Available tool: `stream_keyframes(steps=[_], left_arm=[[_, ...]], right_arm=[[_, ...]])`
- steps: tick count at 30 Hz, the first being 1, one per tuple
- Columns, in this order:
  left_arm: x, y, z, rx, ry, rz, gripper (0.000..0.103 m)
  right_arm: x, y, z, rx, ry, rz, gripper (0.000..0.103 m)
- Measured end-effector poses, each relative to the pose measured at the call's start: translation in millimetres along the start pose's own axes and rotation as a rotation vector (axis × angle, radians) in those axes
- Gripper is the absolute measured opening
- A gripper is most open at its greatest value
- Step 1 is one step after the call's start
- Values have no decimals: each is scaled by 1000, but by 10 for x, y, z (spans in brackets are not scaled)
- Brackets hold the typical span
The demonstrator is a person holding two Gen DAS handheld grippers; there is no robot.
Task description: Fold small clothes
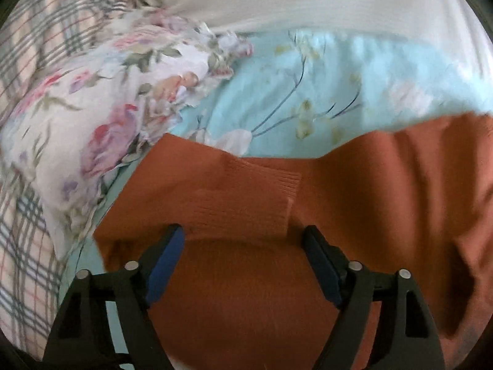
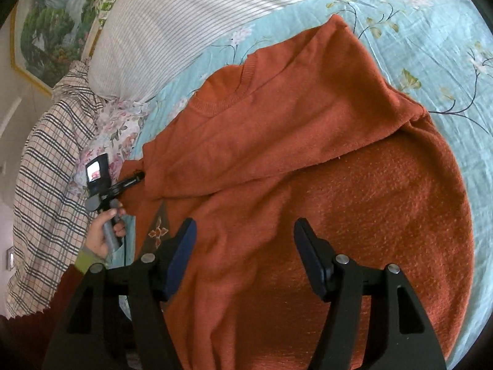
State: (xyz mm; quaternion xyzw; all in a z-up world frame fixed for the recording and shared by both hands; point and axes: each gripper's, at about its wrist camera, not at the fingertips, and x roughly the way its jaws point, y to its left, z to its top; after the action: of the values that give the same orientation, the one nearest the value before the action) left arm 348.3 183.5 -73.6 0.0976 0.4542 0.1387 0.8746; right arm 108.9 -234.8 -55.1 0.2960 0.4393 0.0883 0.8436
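Observation:
A rust-orange knit sweater (image 2: 277, 141) lies on a light blue floral bedsheet (image 2: 431, 30), with one side folded over the body and the neckline toward the pillows. In the left wrist view the sweater (image 1: 246, 277) shows a ribbed sleeve cuff (image 1: 271, 188) folded across its body. My left gripper (image 1: 245, 234) is open just above the fabric below that cuff, holding nothing; it also shows in the right wrist view (image 2: 135, 178) at the sweater's left edge. My right gripper (image 2: 245, 231) is open over the sweater's lower body, holding nothing.
A white striped pillow (image 2: 172, 30) lies at the head of the bed. A floral cloth (image 1: 101, 101) and a plaid blanket (image 2: 49, 166) are bunched to the left of the sweater. A framed landscape picture (image 2: 52, 24) hangs on the wall behind.

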Motion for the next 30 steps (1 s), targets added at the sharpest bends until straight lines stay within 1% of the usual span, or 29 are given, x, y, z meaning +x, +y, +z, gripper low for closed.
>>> stream_keyframes(steps=[1, 2, 3, 4, 5, 7, 9, 10, 12, 15, 16, 18, 19, 21, 22, 24, 25, 27, 30], left_arm=[[66, 40, 32, -13, -3, -28, 59], [74, 78, 51, -34, -5, -55, 48], [70, 127, 80, -57, 0, -78, 23], [35, 196, 104, -89, 1, -95, 9], [-20, 247, 109, -114, -10, -115, 9], [-160, 327, 88, -163, -28, -186, 7], [-368, 339, 30, -187, -53, -247, 7], [-525, 322, -13, -199, -70, -292, 7], [-771, 259, -68, -215, -96, -362, 7], [-1223, 15, -98, -224, -146, -519, 7], [-1351, -89, -93, -218, -159, -559, 7], [-1644, -356, -57, -193, -192, -644, 7], [-1797, -556, -30, -170, -205, -702, 7], [-2010, -893, -7, -129, -214, -776, 7], [-2091, -1090, -2, -101, -217, -808, 7], [-2185, -1519, 0, -52, -191, -876, 7], [-2203, -1778, -11, -21, -176, -897, 7], [-2196, -2147, -61, 16, -149, -908, 7], [-2055, -2584, -121, 49, -93, -932, 7]], right_arm=[[-1, 8, -4, -4, -1, -2, 66], [-2, 13, -10, -5, -2, -3, 66], [1, 24, -19, -5, -2, -2, 66], [9, 29, -22, -5, -2, -1, 66], [21, 37, -21, -5, -2, 3, 66], [29, 42, -25, -6, -3, 11, 66], [20, 55, -33, -8, -5, 24, 66], [11, 64, -35, -10, -6, 29, 66], [-28, 87, -43, -16, -15, 35, 66], [-129, 84, -47, -24, -37, 33, 66], [-178, 70, -49, -22, -48, 32, 66], [-251, 26, -53, -18, -66, 24, 66], [-292, -6, -56, -14, -76, 15, 66], [-369, -96, -63, 4, -91, 5, 66], [-400, -150, -68, 19, -95, 2, 66], [-457, -267, -84, 51, -104, -3, 66], [-489, -330, -98, 65, -108, -9, 66], [-537, -409, -124, 79, -114, -19, 66], [-601, -519, -149, 102, -122, -29, 66]])
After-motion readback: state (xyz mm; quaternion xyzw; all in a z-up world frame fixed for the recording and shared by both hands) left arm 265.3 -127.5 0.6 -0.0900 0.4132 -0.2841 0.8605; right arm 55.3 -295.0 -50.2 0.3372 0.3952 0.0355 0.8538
